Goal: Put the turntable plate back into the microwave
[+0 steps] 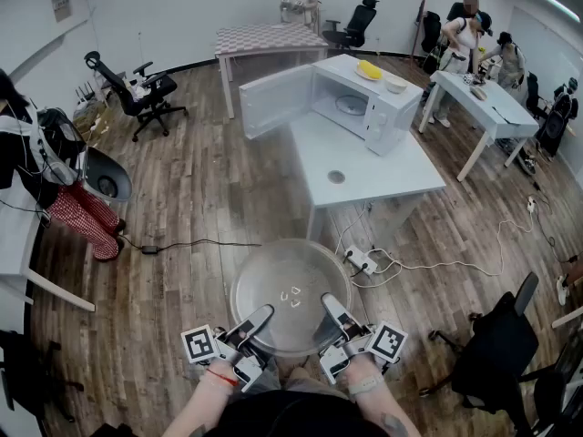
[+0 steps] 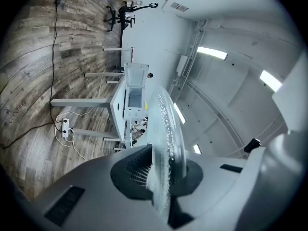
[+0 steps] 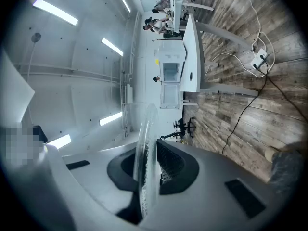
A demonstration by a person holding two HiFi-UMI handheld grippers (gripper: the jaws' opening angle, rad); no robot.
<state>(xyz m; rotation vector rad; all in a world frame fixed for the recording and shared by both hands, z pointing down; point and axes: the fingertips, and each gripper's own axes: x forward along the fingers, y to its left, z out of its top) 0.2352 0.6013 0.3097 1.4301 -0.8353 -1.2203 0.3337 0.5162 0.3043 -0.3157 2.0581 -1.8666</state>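
— Forearms (image 1: pixel 202 403) tucked low against the body, wrists turned inward, so the left gripper (image 1: pixel 258 321) and the right gripper (image 1: pixel 330 311) slant toward each other.

— And the jaws?

— Each pair pinches the near rim of the round clear glass turntable plate (image 1: pixel 290 289), one at either side. Both gripper views show that rim edge-on between the ribbed pads.

— Where's the plate?

— Roughly level in front of the person, above the wood-plank floor (image 1: pixel 191 198). A white power strip (image 1: pixel 361 260) lies just beyond it.

— Farther off?

— The white rectangular table (image 1: pixel 364 167), well apart, bears the white microwave (image 1: pixel 387 116), its door (image 1: pixel 276 100) swung wide open. A yellow object (image 1: pixel 369 69) and a white bowl (image 1: pixel 395 84) sit on top.
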